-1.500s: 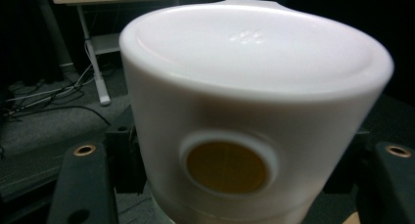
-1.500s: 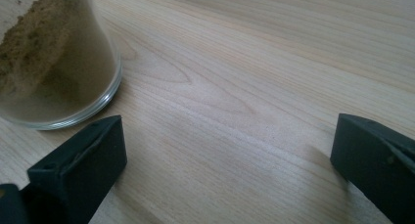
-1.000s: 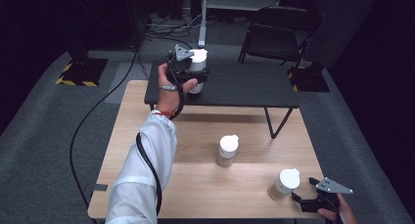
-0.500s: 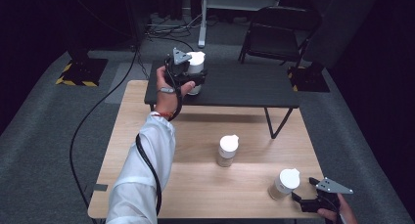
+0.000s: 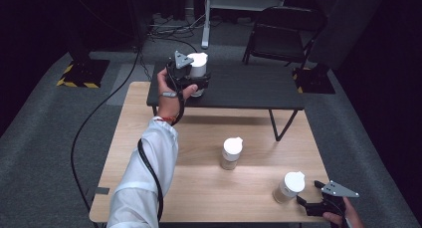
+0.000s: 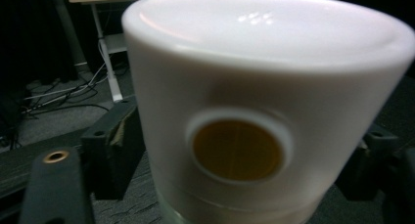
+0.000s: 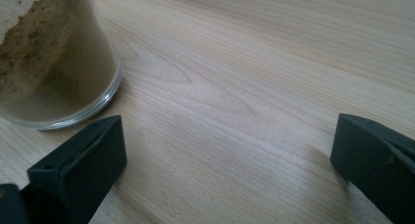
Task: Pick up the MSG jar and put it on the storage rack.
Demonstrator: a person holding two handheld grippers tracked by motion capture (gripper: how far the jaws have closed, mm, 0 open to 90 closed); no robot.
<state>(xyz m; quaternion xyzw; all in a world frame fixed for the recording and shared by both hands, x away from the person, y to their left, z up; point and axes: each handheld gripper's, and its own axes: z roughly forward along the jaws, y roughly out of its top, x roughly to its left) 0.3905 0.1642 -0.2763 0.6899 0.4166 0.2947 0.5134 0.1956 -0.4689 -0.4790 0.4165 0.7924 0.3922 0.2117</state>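
The left gripper (image 5: 195, 82) had just spread around the white-lidded glass jar (image 5: 198, 68) on the black desk (image 5: 249, 88). A bump could tip it. The right gripper (image 5: 309, 205) stayed spread.

White-capped jar (image 5: 198, 68) on the black table (image 5: 249, 86); pale wood table (image 5: 199, 153) with brown-filled jars (image 5: 231, 154); black-and-yellow striped mat (image 5: 79, 72).
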